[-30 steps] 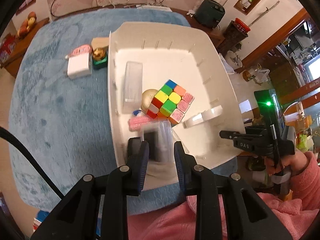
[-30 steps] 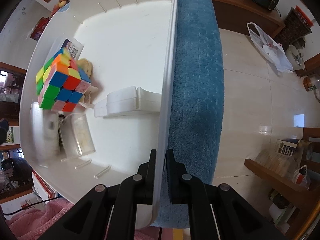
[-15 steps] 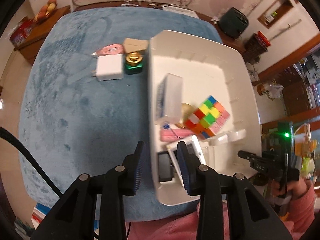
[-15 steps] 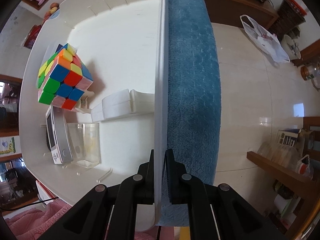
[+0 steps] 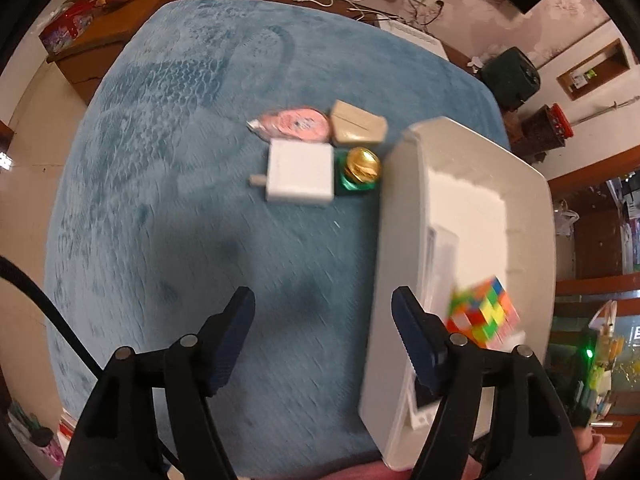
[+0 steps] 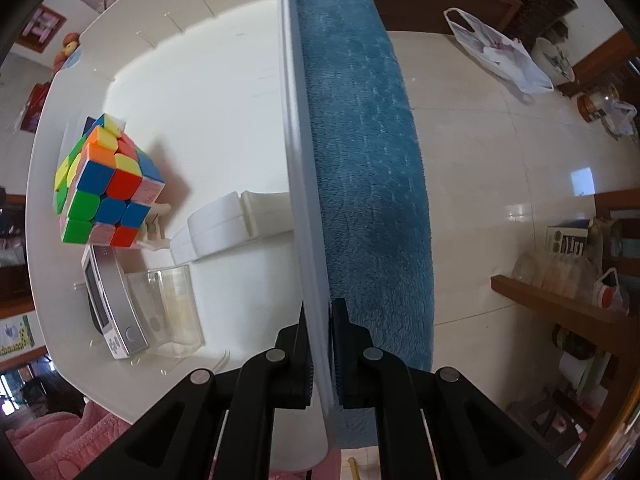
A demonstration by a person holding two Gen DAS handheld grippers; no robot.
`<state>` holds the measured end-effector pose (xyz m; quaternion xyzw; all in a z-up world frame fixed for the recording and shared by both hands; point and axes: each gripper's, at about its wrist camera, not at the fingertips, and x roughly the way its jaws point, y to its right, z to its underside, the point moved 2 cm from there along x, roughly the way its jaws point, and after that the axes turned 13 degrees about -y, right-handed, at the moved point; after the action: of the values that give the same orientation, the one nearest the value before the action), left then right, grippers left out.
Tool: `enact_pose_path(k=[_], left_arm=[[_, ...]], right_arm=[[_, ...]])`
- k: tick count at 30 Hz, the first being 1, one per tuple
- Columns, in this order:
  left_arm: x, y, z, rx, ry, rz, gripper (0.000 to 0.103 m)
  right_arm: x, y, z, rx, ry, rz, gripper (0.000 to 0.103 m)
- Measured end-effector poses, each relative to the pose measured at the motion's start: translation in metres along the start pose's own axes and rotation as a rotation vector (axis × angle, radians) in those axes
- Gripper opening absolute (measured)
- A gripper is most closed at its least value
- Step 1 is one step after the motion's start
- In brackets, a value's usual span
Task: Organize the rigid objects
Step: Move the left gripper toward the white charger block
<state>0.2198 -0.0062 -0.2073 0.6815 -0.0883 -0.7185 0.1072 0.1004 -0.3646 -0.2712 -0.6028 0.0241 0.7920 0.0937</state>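
A: What has changed in the last second?

B: The left gripper (image 5: 322, 312) has let go. A second ago it stood clenched over the white bin (image 5: 472, 184) with a small dark-screened device between its pads; half a second ago that device already lay on the bin floor. Now the jaws have just been opening, nothing sits between them, and they hang over bare blue cloth (image 5: 168, 208) at the lower middle of the left view, with the bin's wall just to their right.

A: And the device?

B: In the right view it lies at the lower left of the bin — the small white device (image 6: 110, 312), next to a clear plastic box (image 6: 168, 304), below the colourful cube (image 6: 106, 184).

A: The right gripper?

B: The right gripper (image 6: 320, 354) is clamped on the bin's rim at the bottom centre, as it was a second ago — apparently steadying the bin.

A: So what is left?

B: Four things wait on the cloth above the centre of the left view, beside the bin's upper left corner: a white charger (image 5: 300, 174), a green and gold jar (image 5: 360, 172), a tan box (image 5: 358, 128) and a pink oval tin (image 5: 298, 124). One item looks delivered; the released left gripper seems headed for that cluster, the charger being nearest.
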Motion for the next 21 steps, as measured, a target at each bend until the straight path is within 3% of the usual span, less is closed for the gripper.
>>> enact_pose_path(k=[11, 21], left_arm=[[0.033, -0.005, -0.065, 0.086, -0.013, -0.089, 0.077], [0.06, 0.0, -0.086, 0.14, -0.015, -0.199, 0.077]], right_arm=[[0.002, -0.002, -0.009, 0.08, -0.044, 0.039, 0.008], [0.005, -0.003, -0.017, 0.108, -0.077, 0.063, 0.008]])
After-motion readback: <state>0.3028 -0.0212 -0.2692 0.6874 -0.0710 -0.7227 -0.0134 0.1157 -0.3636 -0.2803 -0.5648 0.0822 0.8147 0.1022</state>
